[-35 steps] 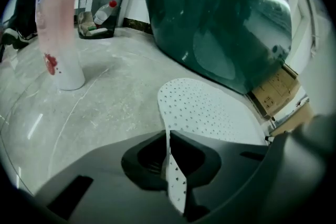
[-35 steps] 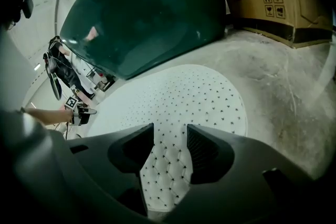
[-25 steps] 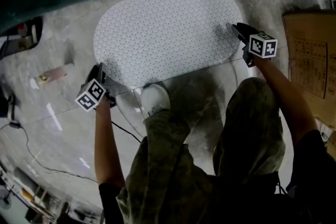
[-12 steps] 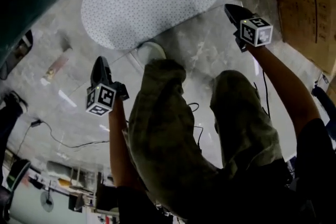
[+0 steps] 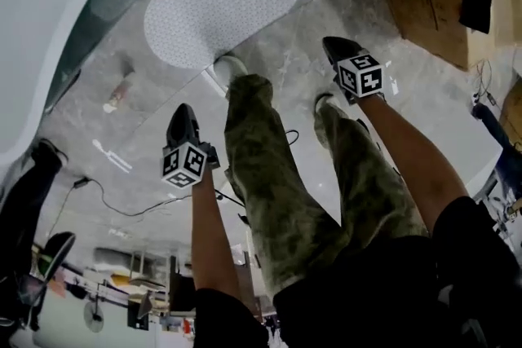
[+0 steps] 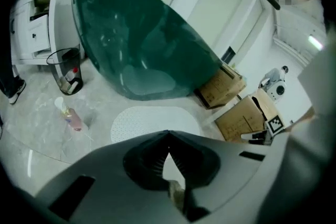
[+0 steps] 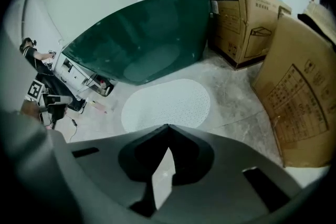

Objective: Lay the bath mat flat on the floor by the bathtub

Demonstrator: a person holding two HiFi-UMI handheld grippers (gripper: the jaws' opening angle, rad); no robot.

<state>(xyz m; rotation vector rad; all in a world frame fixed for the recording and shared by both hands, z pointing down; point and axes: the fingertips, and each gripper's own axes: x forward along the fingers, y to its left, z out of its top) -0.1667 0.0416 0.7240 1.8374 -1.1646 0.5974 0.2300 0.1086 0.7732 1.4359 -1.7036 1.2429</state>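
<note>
The white dotted oval bath mat (image 5: 224, 0) lies flat on the grey floor, alongside the dark green bathtub (image 6: 142, 44). It also shows ahead in the left gripper view as the mat (image 6: 155, 120) and in the right gripper view as the mat (image 7: 168, 105), next to the tub (image 7: 142, 34). My left gripper (image 5: 183, 112) hangs well back from the mat, on its left side, shut and empty. My right gripper (image 5: 330, 42) is off to the mat's right, also shut with nothing in it. The closed tips of the left gripper (image 6: 168, 134) and the right gripper (image 7: 168, 127) meet above bare floor.
Cardboard boxes (image 7: 244, 23) and a leaning cardboard sheet (image 7: 299, 86) stand right of the mat. A small bottle (image 6: 71, 115) lies on the floor to the left, near a wire bin (image 6: 65, 71). The person's legs and white shoe (image 5: 228, 69) stand at the mat's near edge. A cable (image 5: 122, 208) trails behind.
Both grippers have let go of the mat's near edge, drawn back and up from it, and shut. The mat stays flat on the floor. The person has risen.
</note>
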